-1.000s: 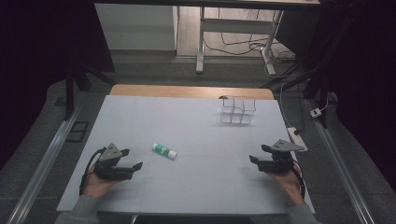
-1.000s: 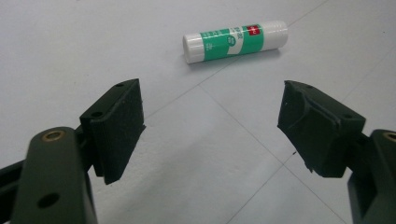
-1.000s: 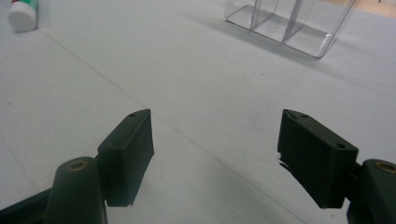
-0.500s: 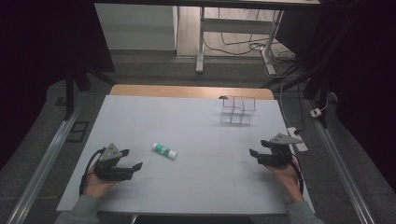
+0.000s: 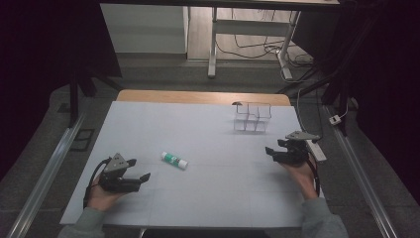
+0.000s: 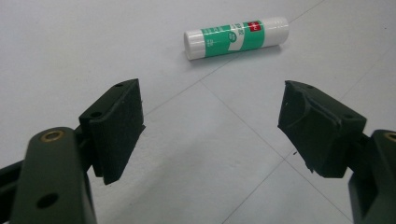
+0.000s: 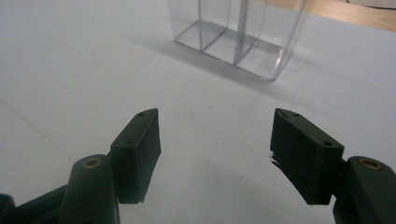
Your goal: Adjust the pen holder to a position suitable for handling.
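Observation:
A white and green glue stick (image 5: 175, 160) lies on its side on the white table (image 5: 208, 198), left of centre; it lies ahead of the jaws in the left gripper view (image 6: 236, 37). My left gripper (image 5: 139, 177) rests low at the front left, open and empty, a short way from the stick. A clear plastic organizer with compartments (image 5: 252, 118) stands at the back right, and shows empty in the right gripper view (image 7: 238, 39). My right gripper (image 5: 271, 152) hovers in front of it, open, holding nothing.
A white power strip (image 5: 315, 149) lies along the table's right edge beside my right hand. A wooden strip (image 5: 198, 96) borders the far edge. Metal rails (image 5: 44, 173) flank the table. Desk legs and cables stand on the floor beyond.
My right gripper has moved forward and slightly left, closer to the clear organizer. The left gripper and the glue stick have stayed put.

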Available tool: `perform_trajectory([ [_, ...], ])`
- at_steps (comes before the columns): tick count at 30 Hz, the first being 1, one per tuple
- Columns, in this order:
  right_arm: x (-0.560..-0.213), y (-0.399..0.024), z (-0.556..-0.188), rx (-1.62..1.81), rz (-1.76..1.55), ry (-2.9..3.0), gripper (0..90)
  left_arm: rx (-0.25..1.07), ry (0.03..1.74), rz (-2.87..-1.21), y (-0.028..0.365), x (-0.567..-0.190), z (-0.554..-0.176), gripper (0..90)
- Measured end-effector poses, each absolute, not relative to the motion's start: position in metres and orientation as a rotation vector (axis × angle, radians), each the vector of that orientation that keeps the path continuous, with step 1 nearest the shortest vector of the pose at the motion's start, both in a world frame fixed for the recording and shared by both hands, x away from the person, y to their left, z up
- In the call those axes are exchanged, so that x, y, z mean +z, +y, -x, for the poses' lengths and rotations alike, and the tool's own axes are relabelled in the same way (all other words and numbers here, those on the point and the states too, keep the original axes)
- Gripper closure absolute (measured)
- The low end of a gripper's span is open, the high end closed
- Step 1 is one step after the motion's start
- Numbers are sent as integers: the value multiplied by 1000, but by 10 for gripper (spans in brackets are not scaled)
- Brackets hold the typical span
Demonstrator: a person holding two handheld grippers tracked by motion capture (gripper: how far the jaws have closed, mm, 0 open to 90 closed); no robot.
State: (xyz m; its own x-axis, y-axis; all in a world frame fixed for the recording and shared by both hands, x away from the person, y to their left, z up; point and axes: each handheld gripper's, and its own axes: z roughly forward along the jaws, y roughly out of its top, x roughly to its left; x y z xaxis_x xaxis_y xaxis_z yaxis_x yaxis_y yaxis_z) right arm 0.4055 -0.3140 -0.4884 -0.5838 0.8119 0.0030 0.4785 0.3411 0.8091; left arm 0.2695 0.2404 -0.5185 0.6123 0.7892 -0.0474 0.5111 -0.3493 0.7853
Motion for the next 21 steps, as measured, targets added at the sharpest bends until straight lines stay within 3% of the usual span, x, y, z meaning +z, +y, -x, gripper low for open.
perform_trajectory([
  [21, -471, -319, -458, 1149, -1267, 2119, 356, 430, 1012, -2052, 237, -520, -270, 222],
])
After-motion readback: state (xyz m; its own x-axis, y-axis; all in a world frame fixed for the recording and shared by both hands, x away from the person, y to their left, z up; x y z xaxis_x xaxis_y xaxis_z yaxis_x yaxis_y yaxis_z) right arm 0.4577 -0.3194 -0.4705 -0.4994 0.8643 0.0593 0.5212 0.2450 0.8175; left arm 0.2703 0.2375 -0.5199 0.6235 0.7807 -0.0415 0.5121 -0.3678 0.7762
